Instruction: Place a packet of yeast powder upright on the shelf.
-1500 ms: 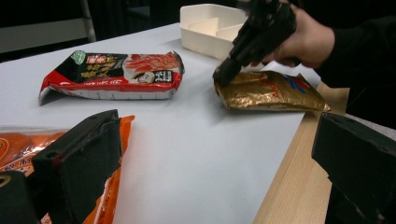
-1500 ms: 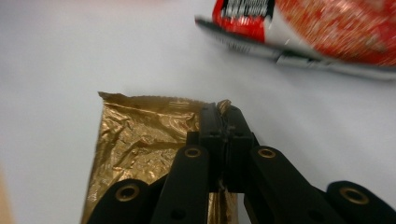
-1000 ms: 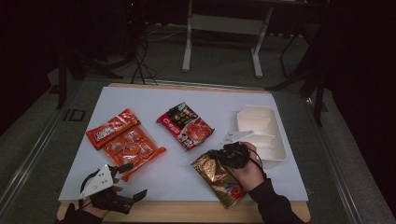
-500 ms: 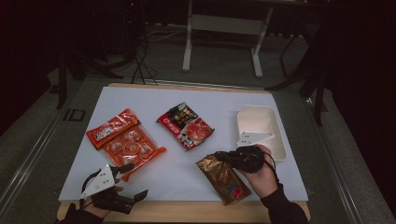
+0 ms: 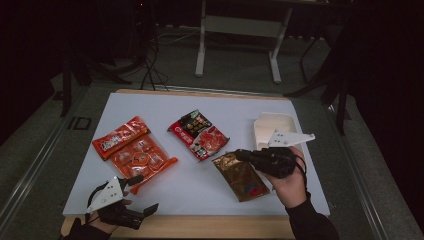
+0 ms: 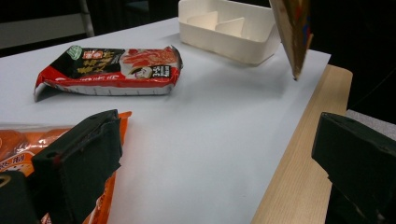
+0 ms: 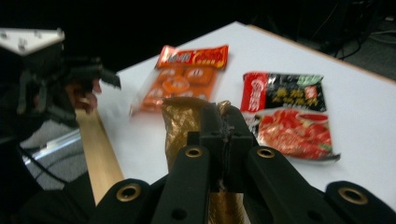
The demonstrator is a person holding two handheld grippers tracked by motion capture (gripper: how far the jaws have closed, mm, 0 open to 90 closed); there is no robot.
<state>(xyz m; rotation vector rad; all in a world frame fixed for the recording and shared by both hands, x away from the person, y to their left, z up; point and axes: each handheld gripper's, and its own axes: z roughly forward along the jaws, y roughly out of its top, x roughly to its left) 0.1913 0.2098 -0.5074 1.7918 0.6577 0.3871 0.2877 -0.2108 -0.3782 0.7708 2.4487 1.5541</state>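
Gold snack packet [image 5: 241, 175] is hanging pinched by its top edge in the right gripper [image 5: 250, 156], just beside the white tray [image 5: 272, 124]. Gripped so thinly, it is risking slipping out. Left gripper [image 5: 141, 195] is idling, jaws spread.

The high view looks forward and down from above the near edge of the desk [image 5: 210, 192], taking in its whole top. The left gripper view sits low at that near edge, facing across toward the white divided tray [image 6: 229, 28]. The right gripper view rides close, looking back toward the near left corner. All three share the red-and-black snack packet [image 5: 198, 134].
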